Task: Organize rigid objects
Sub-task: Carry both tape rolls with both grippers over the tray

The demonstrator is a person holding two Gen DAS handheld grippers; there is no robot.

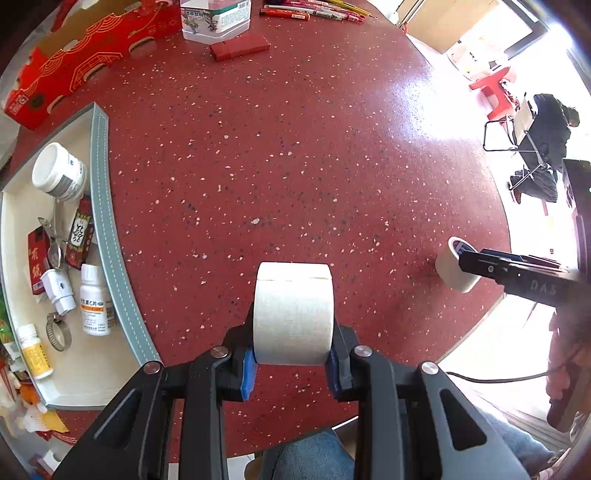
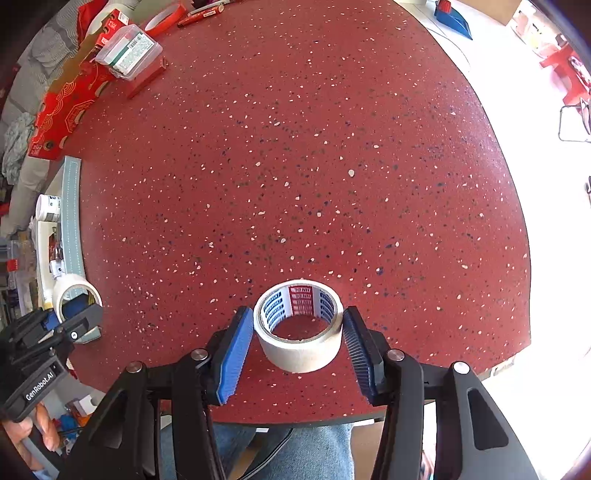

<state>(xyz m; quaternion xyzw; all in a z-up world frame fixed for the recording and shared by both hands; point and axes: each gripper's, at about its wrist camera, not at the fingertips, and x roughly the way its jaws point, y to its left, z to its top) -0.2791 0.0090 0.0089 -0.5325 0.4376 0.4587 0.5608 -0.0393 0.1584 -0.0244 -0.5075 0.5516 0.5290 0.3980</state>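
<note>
My left gripper [image 1: 291, 363] is shut on a beige tape roll [image 1: 293, 314], held on its side above the red speckled table [image 1: 295, 147]. It also shows in the right wrist view [image 2: 75, 295] at the far left. My right gripper [image 2: 297, 345] is open, its blue pads on either side of a second beige tape roll [image 2: 299, 332] that lies flat on the table near the front edge; small gaps show on both sides. That roll [image 1: 452, 267] and the right gripper's finger [image 1: 517, 273] show at right in the left wrist view.
A grey-rimmed white tray [image 1: 101, 221] at the left holds pill bottles, a white jar, red packets and a hose clamp. A red cardboard box [image 1: 74, 62], a clear plastic box [image 1: 216, 18], a red flat case [image 1: 240, 46] and pens [image 1: 314, 11] lie at the far edge.
</note>
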